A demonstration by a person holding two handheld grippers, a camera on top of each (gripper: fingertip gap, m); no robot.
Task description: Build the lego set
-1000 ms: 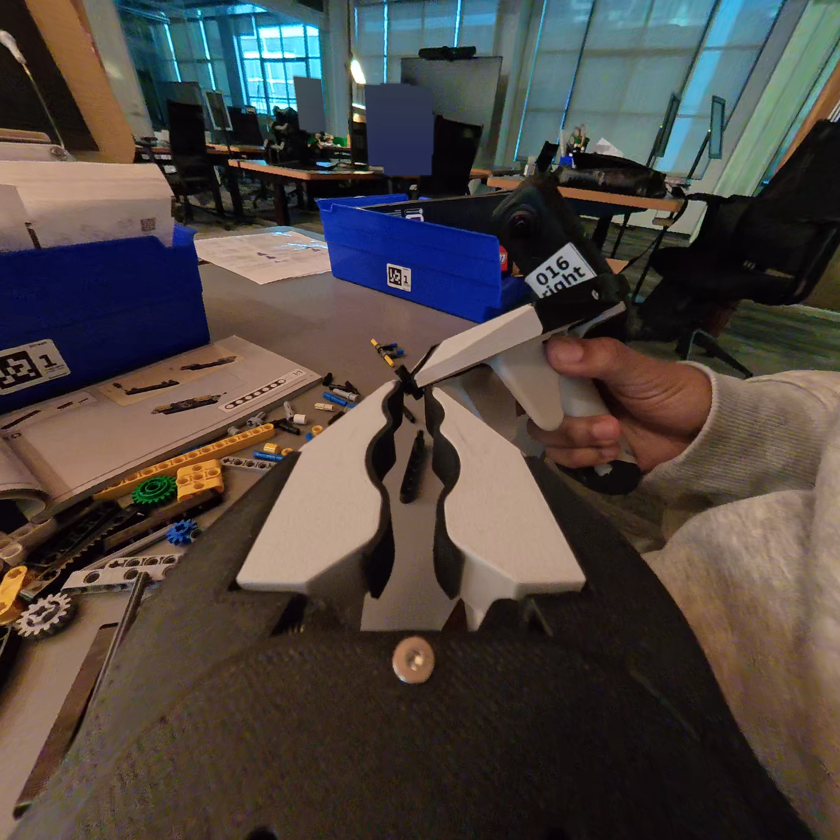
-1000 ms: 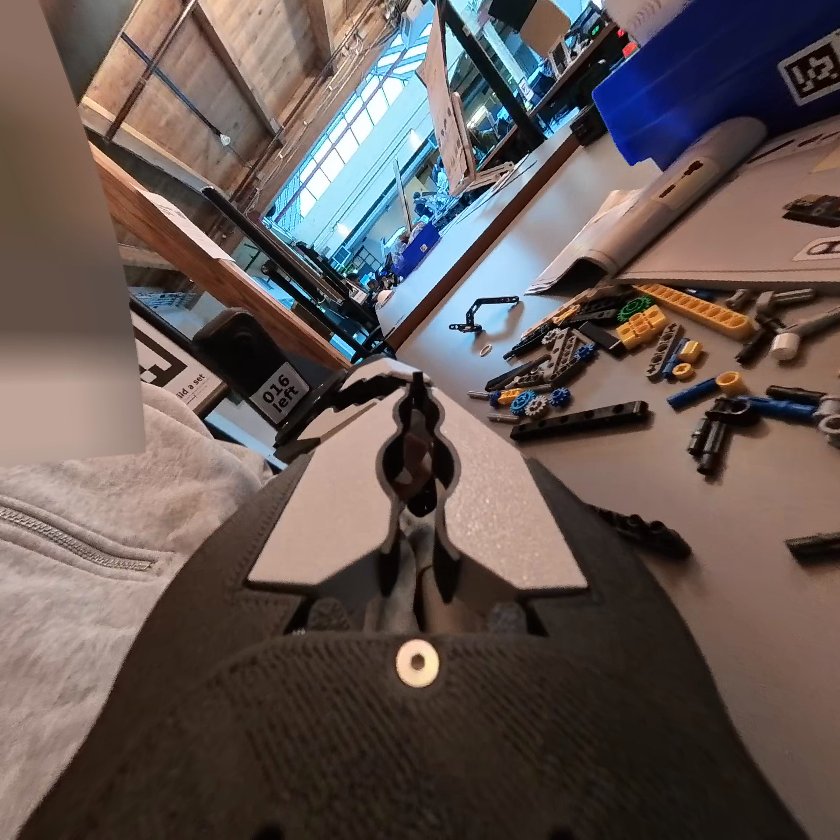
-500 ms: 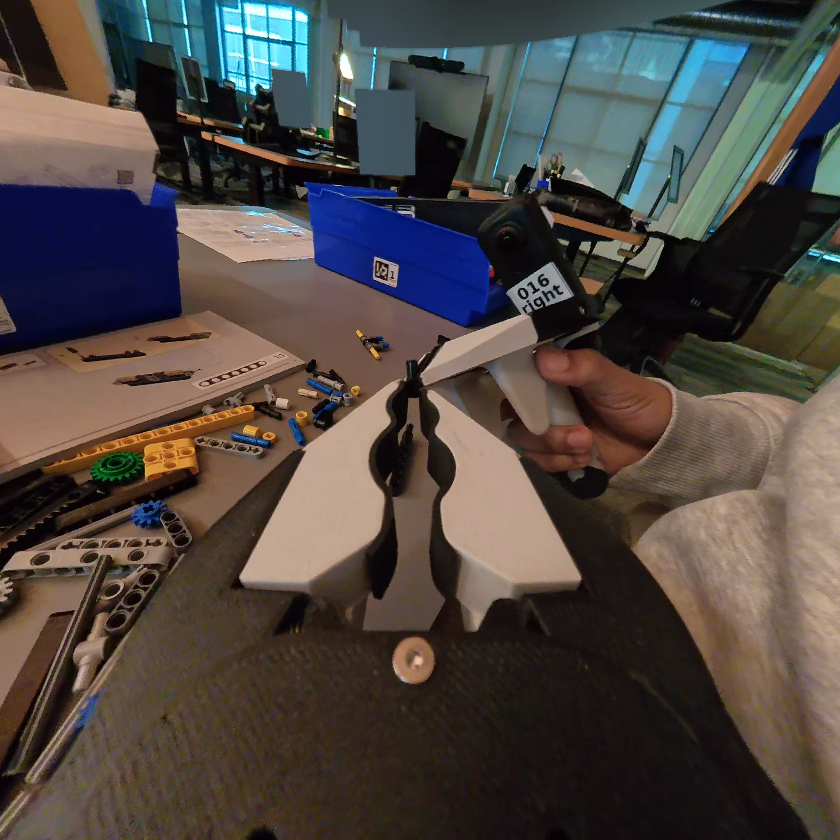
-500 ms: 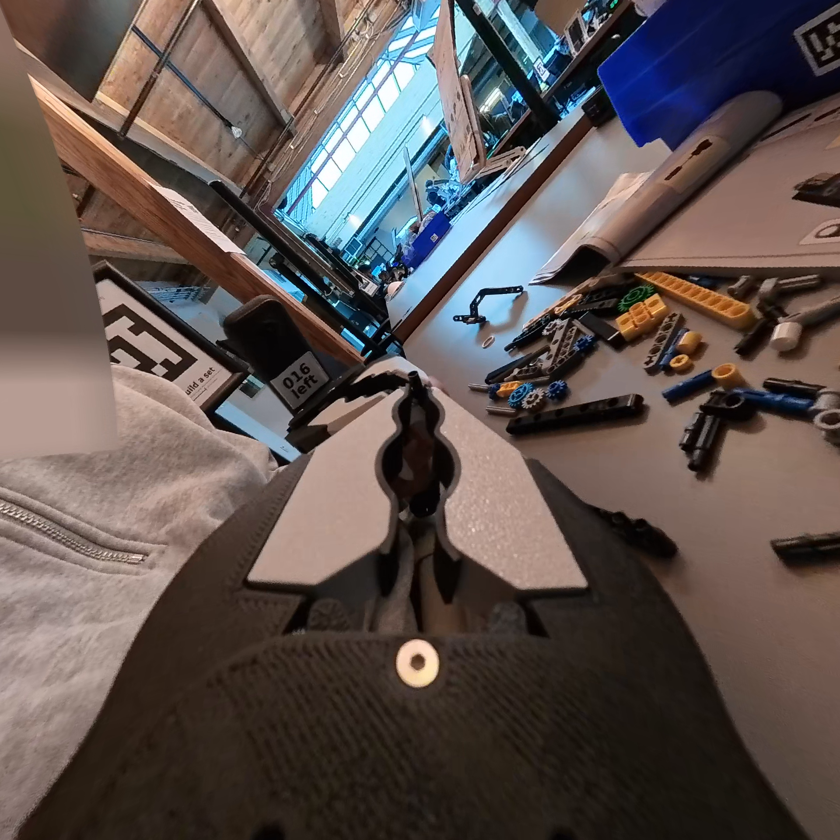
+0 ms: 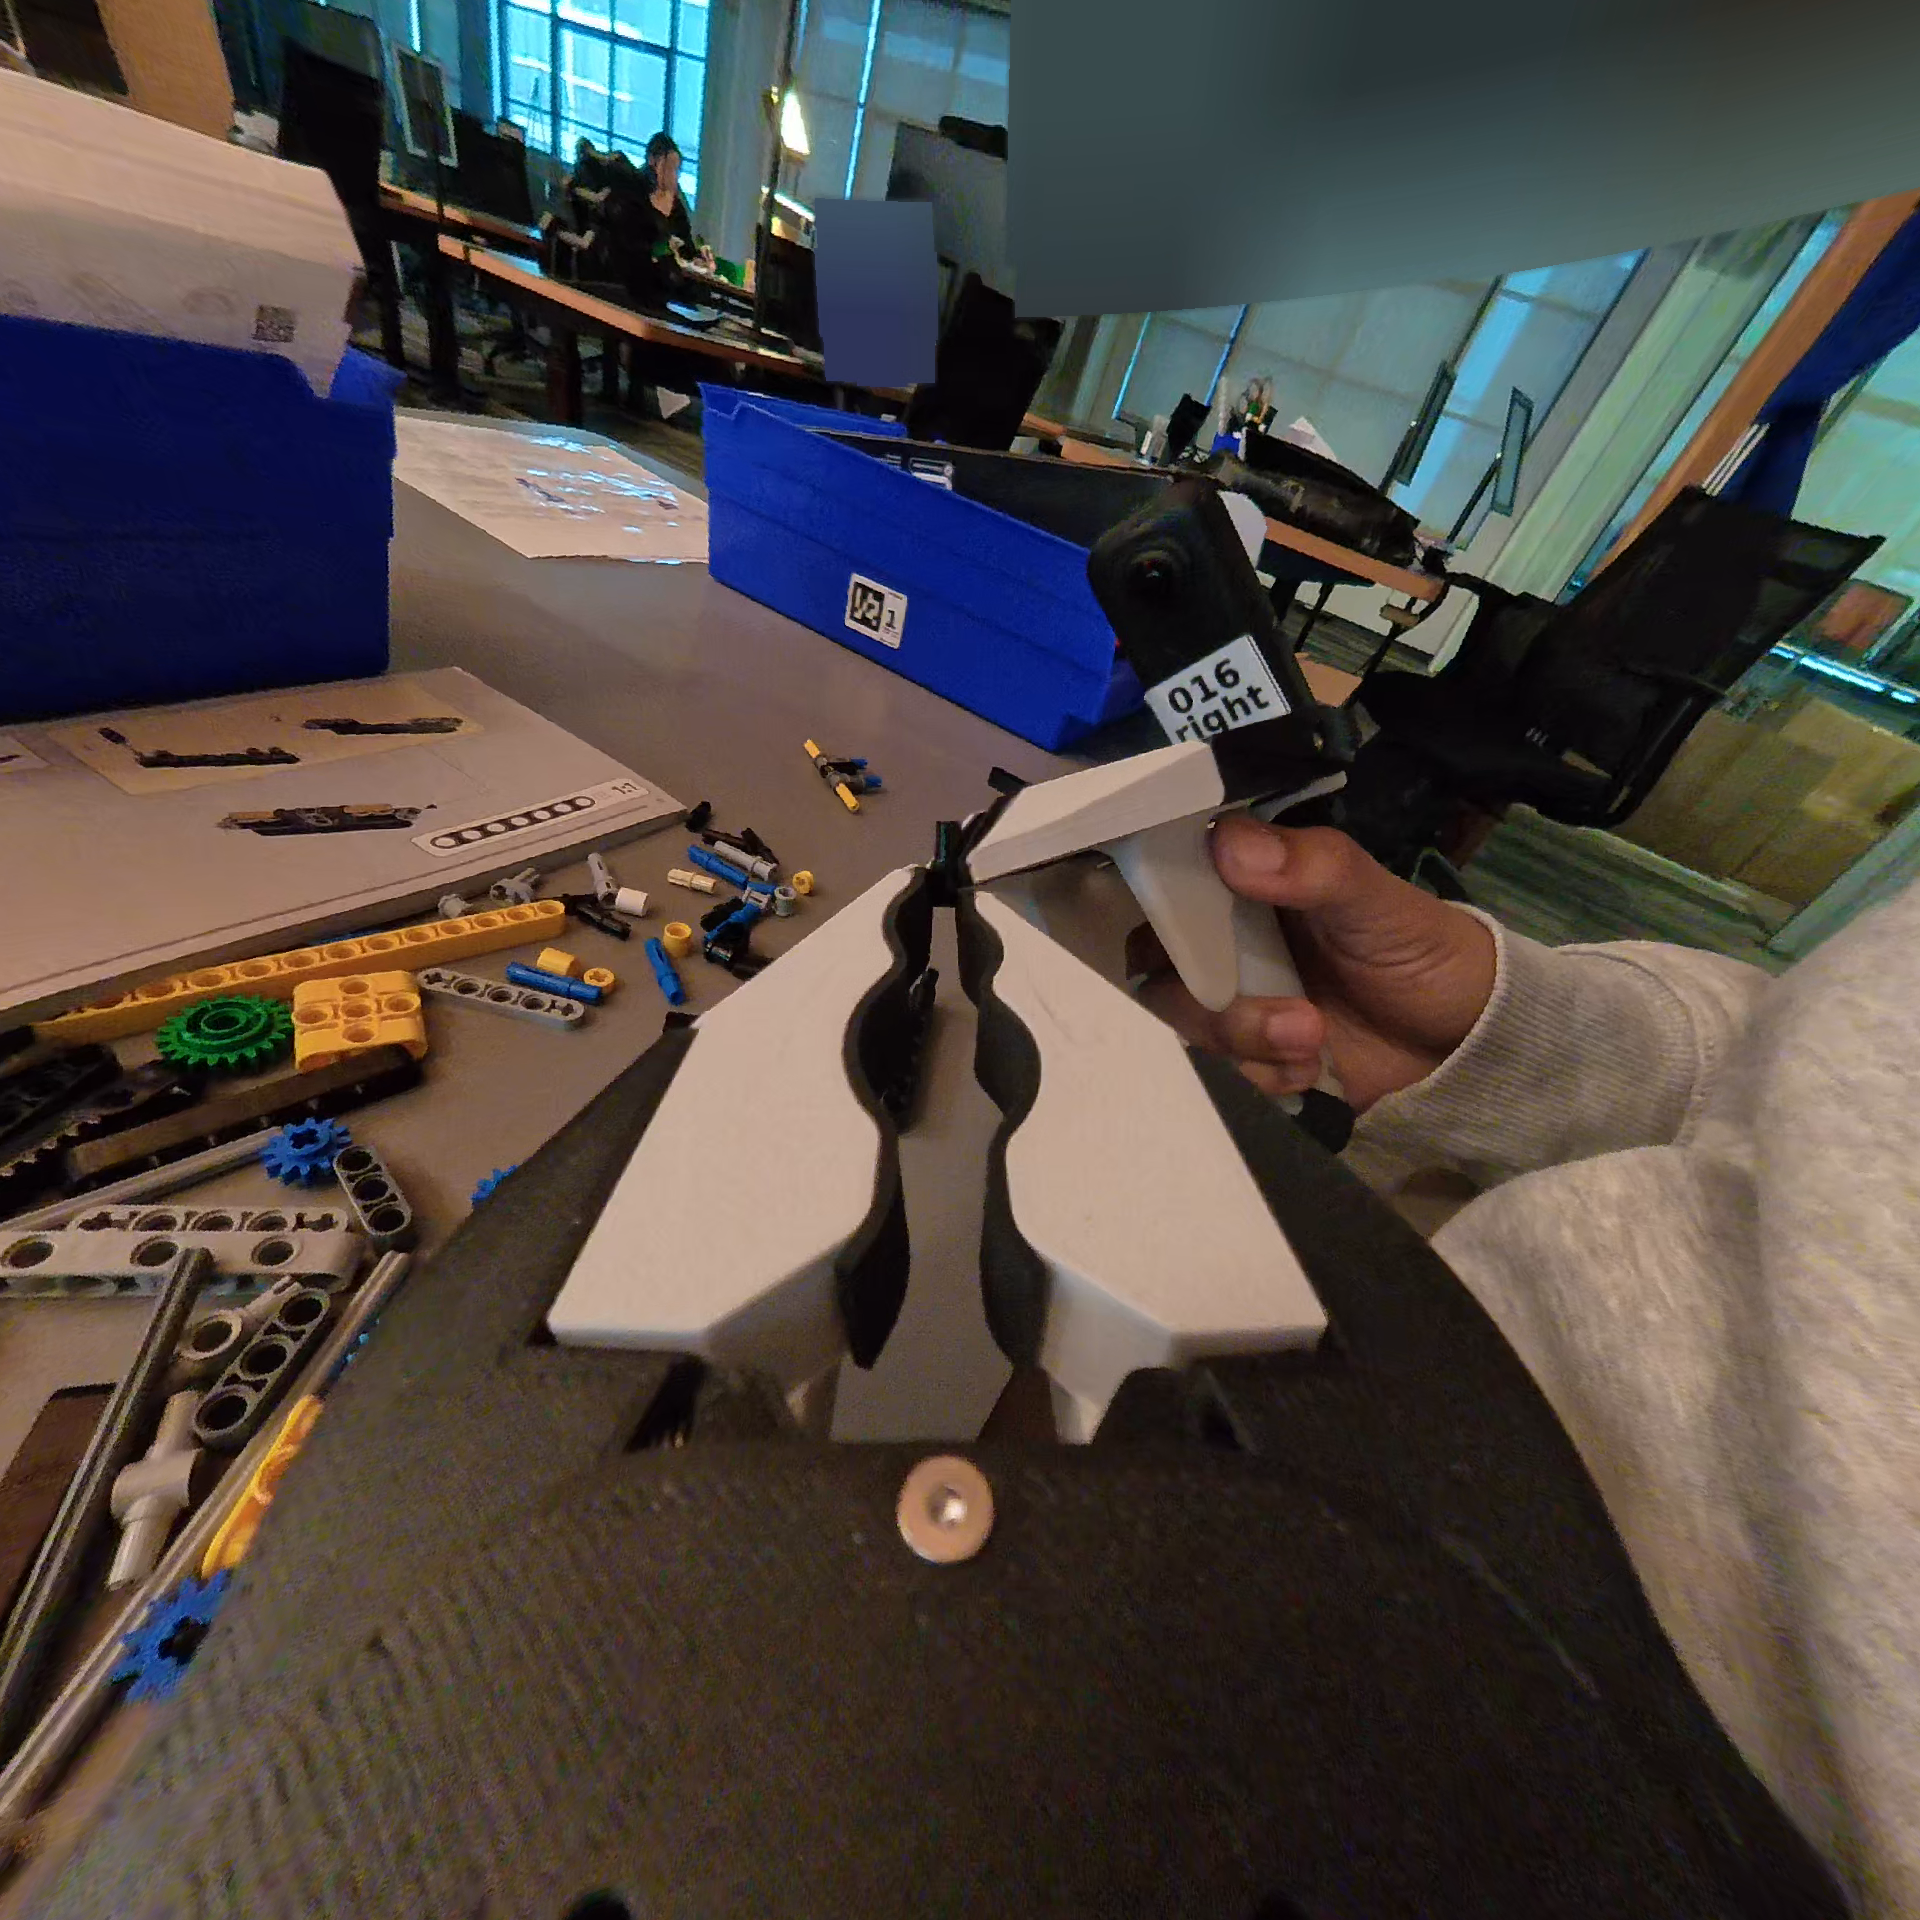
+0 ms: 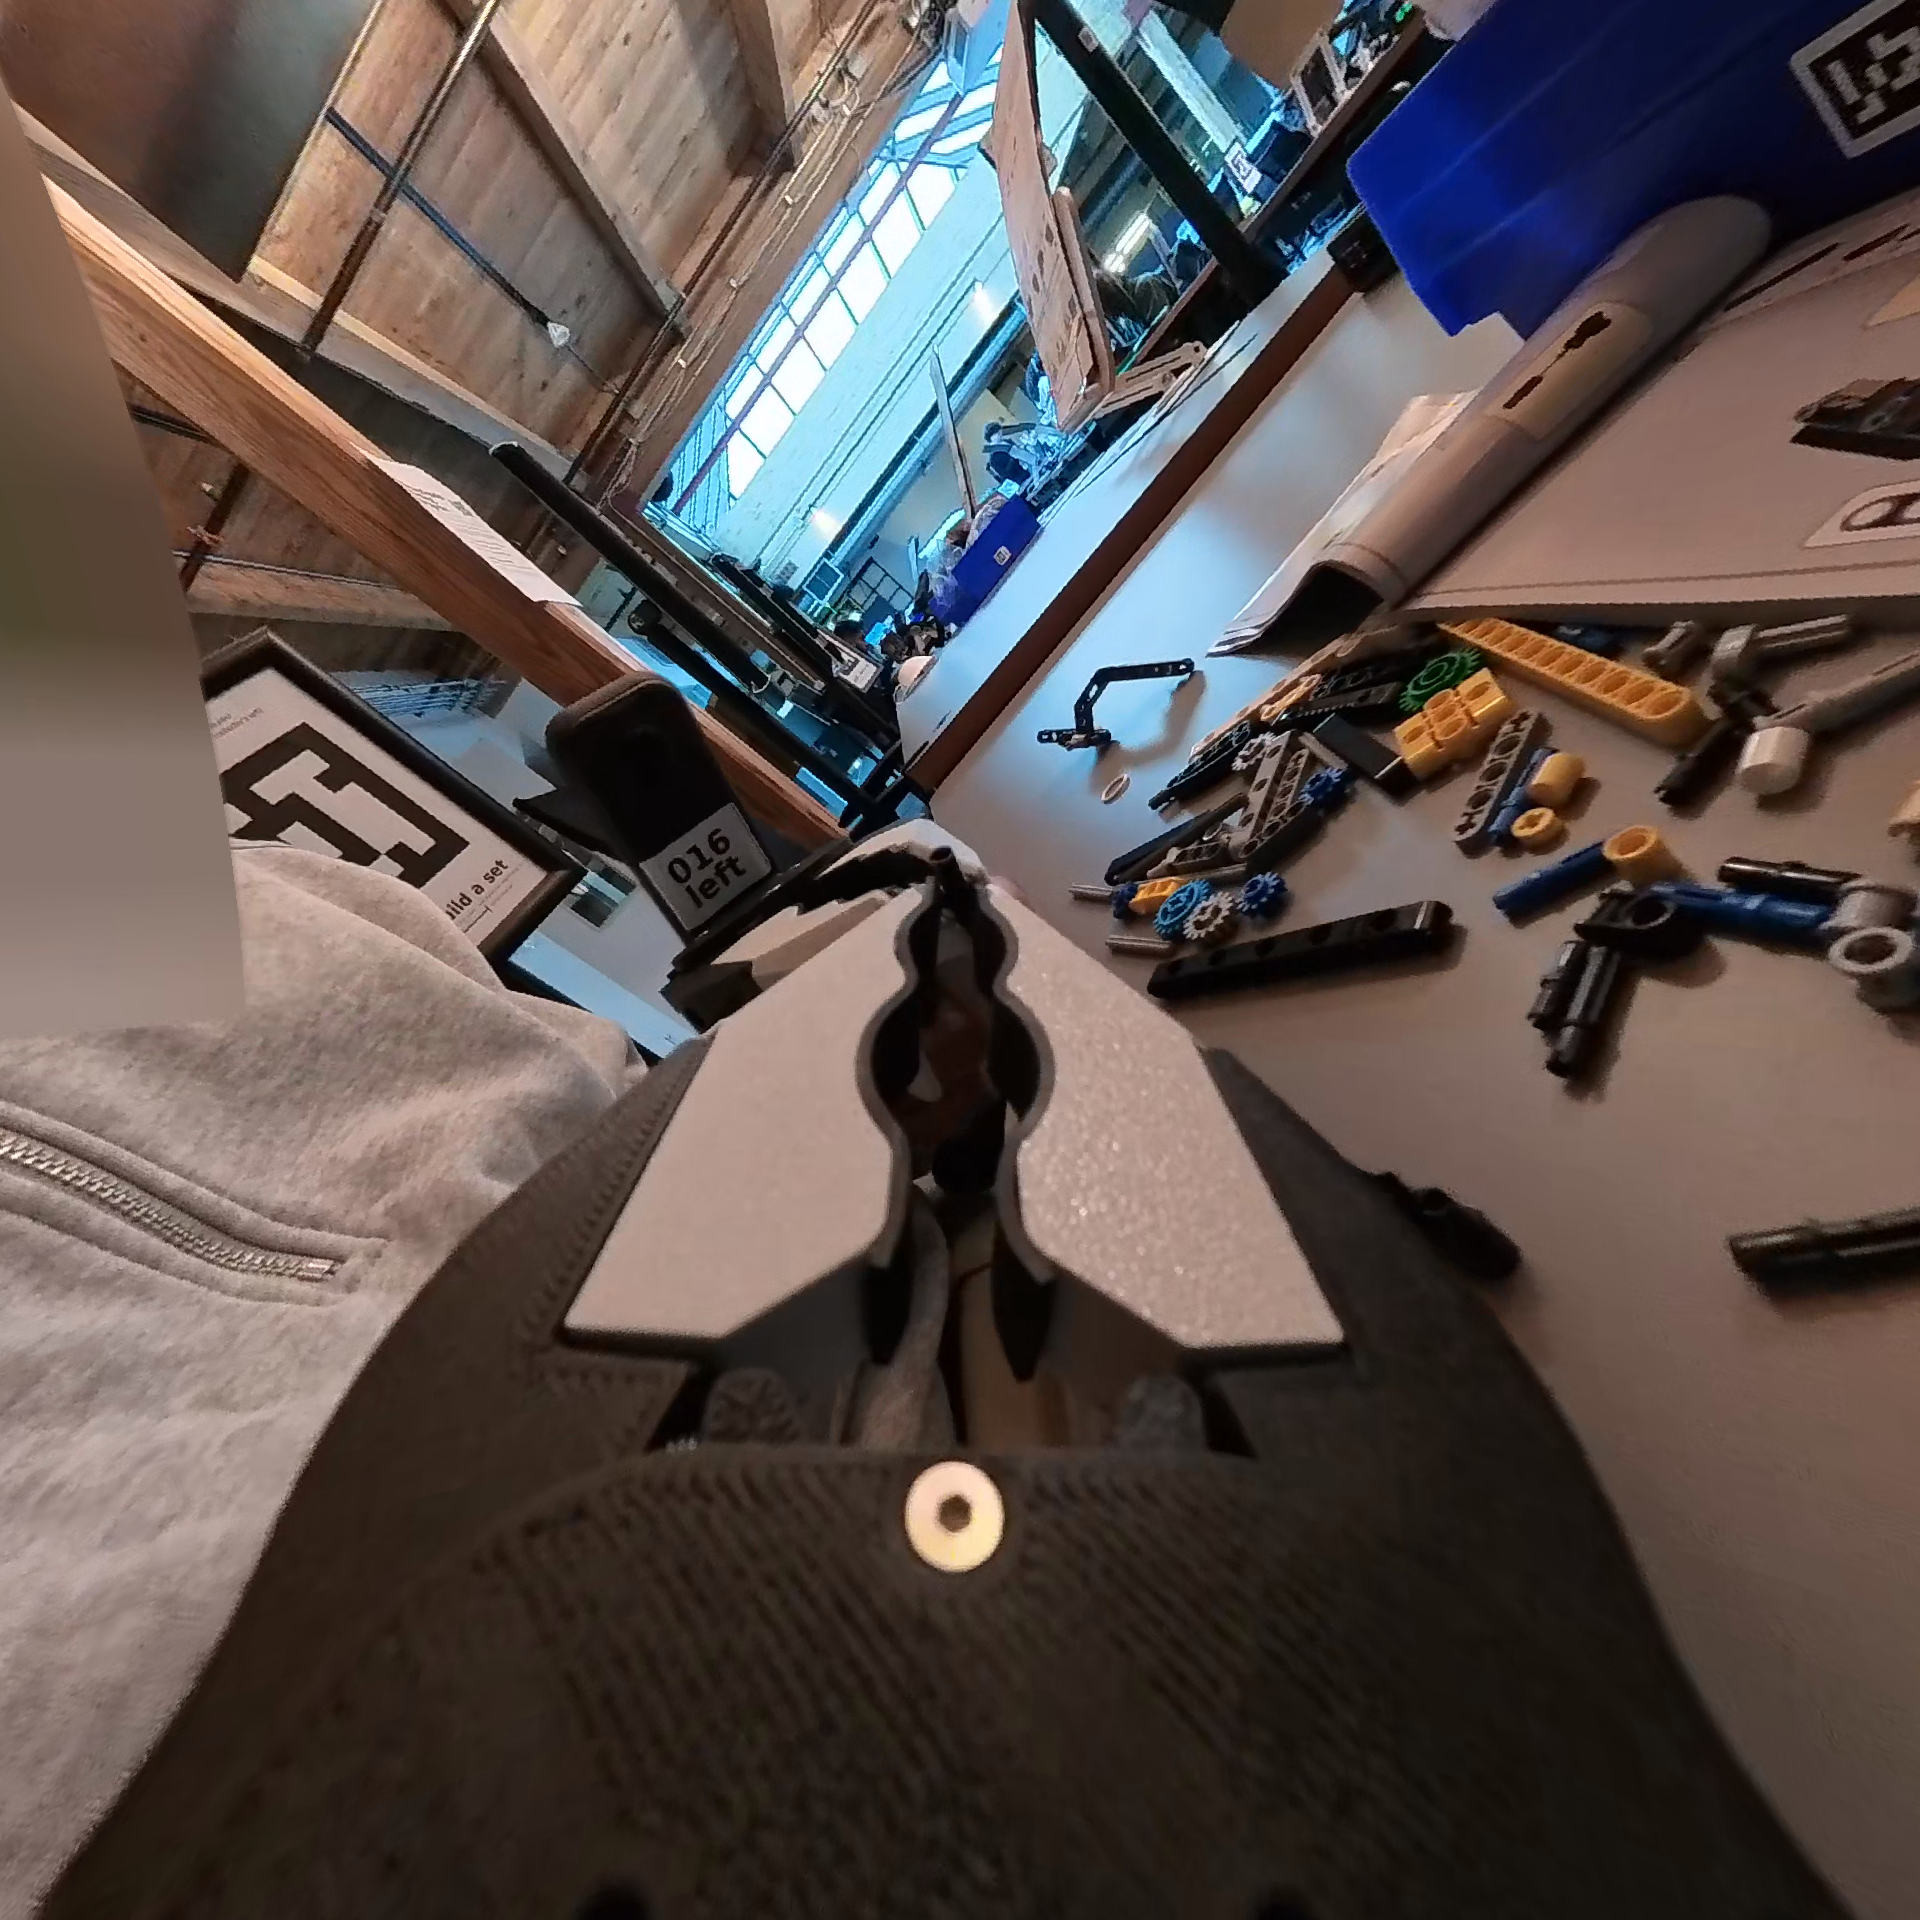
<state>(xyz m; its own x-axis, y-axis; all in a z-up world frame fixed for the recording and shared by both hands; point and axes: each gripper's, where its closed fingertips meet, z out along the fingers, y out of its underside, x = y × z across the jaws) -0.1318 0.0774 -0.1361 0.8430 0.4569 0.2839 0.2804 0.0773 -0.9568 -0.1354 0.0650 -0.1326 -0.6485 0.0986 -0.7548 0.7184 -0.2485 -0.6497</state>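
My left gripper (image 5: 940, 899) is shut on a thin black lego piece (image 5: 914, 1029) that stands up between its jaws. My right gripper (image 6: 951, 899) is shut on a small black pin (image 6: 943, 868). In the left wrist view the right gripper (image 5: 971, 852) comes in from the right, held by a hand, and its tip touches the left gripper's tip. In the right wrist view the left gripper (image 6: 904, 847) sits just behind the pin. Both are held above the grey table (image 5: 644, 665), near its front edge.
Loose parts lie on the table to the left: a long yellow beam (image 5: 301, 961), a green gear (image 5: 223, 1034), a yellow block (image 5: 358, 1018), blue pins (image 5: 665, 966), grey beams (image 5: 166, 1242) and a black beam (image 6: 1299, 951). An open instruction booklet (image 5: 260, 790) and two blue bins (image 5: 904, 582) (image 5: 187, 520) stand behind. Only a small space, under 4 cm, lies between the two pairs of fingers. The yellow block (image 5: 358, 1018) lies around 12 centimeters away from my right fingertips. The right camera catches it too, in the right wrist view (image 6: 1442, 722).
The two grippers stay tip to tip. The left wrist view has swung, so the loose parts and booklet now sit higher and further right in it. Both grips are unchanged.
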